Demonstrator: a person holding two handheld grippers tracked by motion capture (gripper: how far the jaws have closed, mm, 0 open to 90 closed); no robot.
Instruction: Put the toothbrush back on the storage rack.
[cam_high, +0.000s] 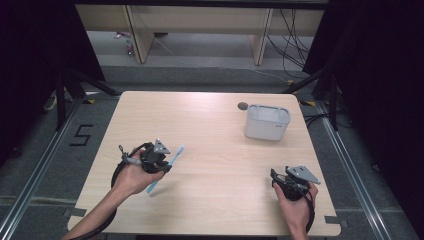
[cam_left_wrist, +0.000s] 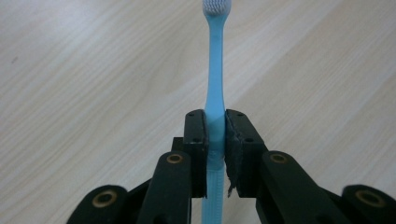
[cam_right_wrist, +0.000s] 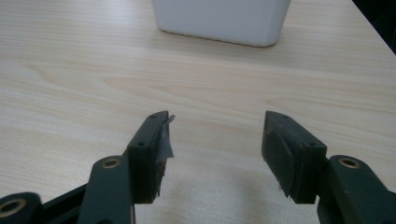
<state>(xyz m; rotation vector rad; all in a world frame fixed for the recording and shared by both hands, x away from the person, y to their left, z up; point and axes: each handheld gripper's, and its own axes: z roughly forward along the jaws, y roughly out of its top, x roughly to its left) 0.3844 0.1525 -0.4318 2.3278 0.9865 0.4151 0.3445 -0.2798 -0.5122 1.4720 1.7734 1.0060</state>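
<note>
Left gripper (cam_high: 161, 161): jaws closed onto the handle of a light blue toothbrush (cam_high: 166, 168). In the left gripper view the handle is pinched between the two black pads, which touch it on both sides. Its white-bristled head (cam_left_wrist: 216, 6) extends straight ahead of the jaws, above the wooden table (cam_left_wrist: 84, 84). The ribbed lower handle passes back between the jaw arms toward the camera.

High view: the toothbrush runs diagonally through the gripper. Head end up and to the gripper's right, tail end (cam_high: 151, 188) down near the left hand (cam_high: 131, 177). Whether the tail touches the table cannot be told.

Right gripper (cam_high: 278, 180): jaws wide apart, nothing between them. In the right gripper view the pads sit just above bare table. Torn tape edge on the left pad (cam_right_wrist: 164, 140).

White rectangular container (cam_high: 267, 121): ahead of the right gripper, well apart from it, toward the far right of the table. From the right gripper view its lower wall (cam_right_wrist: 219, 21) lies straight ahead of the open jaws. Small dark round spot (cam_high: 243, 105) on the table just beyond the container's far left corner.

Right hand (cam_high: 295, 207) grips the right gripper from below, near the table's near edge. The two grippers are well apart.
</note>
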